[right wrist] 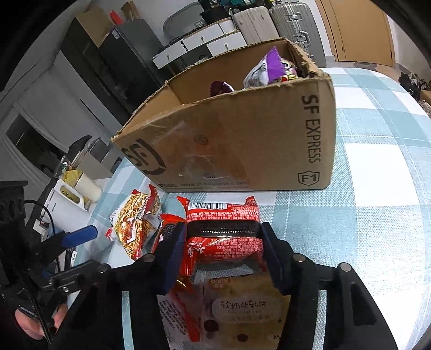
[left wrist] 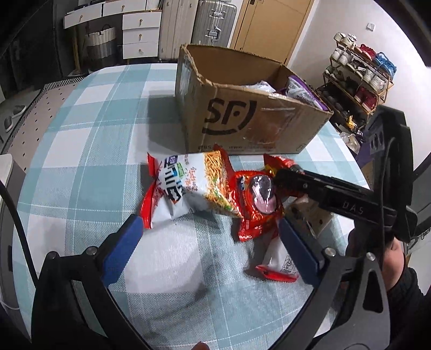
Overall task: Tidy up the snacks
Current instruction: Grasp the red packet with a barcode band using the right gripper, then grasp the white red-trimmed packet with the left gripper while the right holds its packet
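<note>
An open cardboard box (left wrist: 242,118) (right wrist: 229,140) marked SF stands on the checked tablecloth, with purple snack bags (right wrist: 269,70) inside it. In front of it lies a pile of snacks. My right gripper (right wrist: 223,242) (left wrist: 281,180) is shut on a red cookie packet (right wrist: 223,215) (left wrist: 256,193), its pads squeezing both sides. Beside that lies a white and orange noodle-snack bag (left wrist: 188,185) (right wrist: 134,220), and a beige packet (right wrist: 242,304) lies under the red one. My left gripper (left wrist: 210,222) hangs open over the pile's near edge, holding nothing, and one of its blue fingers (right wrist: 80,235) shows in the right wrist view.
A white and red packet (left wrist: 277,261) lies by my left gripper's right finger. White containers (right wrist: 67,199) stand at the table's edge. A shoe rack (left wrist: 358,78), drawers (left wrist: 140,35) and suitcases (left wrist: 212,21) stand beyond the table. A person's hand (left wrist: 393,258) holds the right gripper.
</note>
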`<state>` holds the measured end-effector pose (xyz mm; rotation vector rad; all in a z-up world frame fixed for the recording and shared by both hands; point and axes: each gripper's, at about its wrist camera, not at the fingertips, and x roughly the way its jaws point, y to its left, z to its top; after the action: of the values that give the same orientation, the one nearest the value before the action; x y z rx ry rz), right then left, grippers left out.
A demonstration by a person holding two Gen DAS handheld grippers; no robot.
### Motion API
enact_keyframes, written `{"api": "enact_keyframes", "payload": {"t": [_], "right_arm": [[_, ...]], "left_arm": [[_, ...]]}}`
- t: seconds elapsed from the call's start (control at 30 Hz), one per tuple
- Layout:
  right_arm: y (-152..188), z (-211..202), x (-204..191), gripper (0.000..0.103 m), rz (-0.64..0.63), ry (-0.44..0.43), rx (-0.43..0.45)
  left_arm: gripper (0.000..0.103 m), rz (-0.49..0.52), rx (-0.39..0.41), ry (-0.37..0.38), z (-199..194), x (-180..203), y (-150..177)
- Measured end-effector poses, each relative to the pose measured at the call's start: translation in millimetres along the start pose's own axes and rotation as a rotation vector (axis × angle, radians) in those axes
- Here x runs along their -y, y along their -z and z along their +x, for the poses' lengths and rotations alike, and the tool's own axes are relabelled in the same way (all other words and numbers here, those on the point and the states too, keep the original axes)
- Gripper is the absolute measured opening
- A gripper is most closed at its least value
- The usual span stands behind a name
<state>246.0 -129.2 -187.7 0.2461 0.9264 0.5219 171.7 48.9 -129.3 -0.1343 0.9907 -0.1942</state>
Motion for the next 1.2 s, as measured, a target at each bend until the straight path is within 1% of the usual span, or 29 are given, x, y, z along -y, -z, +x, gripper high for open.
{"api": "enact_keyframes", "payload": {"t": [0.5,0.63,0.7,0.83,0.93,1.07,1.2], "right_arm": [[4.3,-16.4,6.0,0.053,0.001,0.003,0.031],[3.9,-16.3,6.3,0.053,0.002,0.002,0.034],[3.9,-16.3,6.1,0.053,0.002,0.001,0.033],[3.6,-18.8,5.3,0.053,0.000,-0.001,0.038],[-0.1,-29.7,-0.8,0.053,-0.029,-0.006,0.062],[-12.2,-52.6,-13.4,0.053,-0.071,-0.029,0.123],[-23.5,-66.3,-22.5,0.053,-0.093,-0.042,0.150]], "left_arm": [[0.100,0.011,-0.029,0.037,5.1,9.5,10.5],[0.100,0.011,-0.041,0.056,7.3,13.3,13.9],[0.100,0.022,-0.052,0.073,9.6,18.8,16.5],[0.100,0.042,-0.061,0.074,13.0,26.7,21.1],[0.100,0.033,-0.064,0.080,14.2,25.0,22.0],[0.100,0.024,-0.072,0.085,16.5,23.2,21.5],[0.100,0.022,-0.074,0.092,17.6,22.9,21.7]]}}
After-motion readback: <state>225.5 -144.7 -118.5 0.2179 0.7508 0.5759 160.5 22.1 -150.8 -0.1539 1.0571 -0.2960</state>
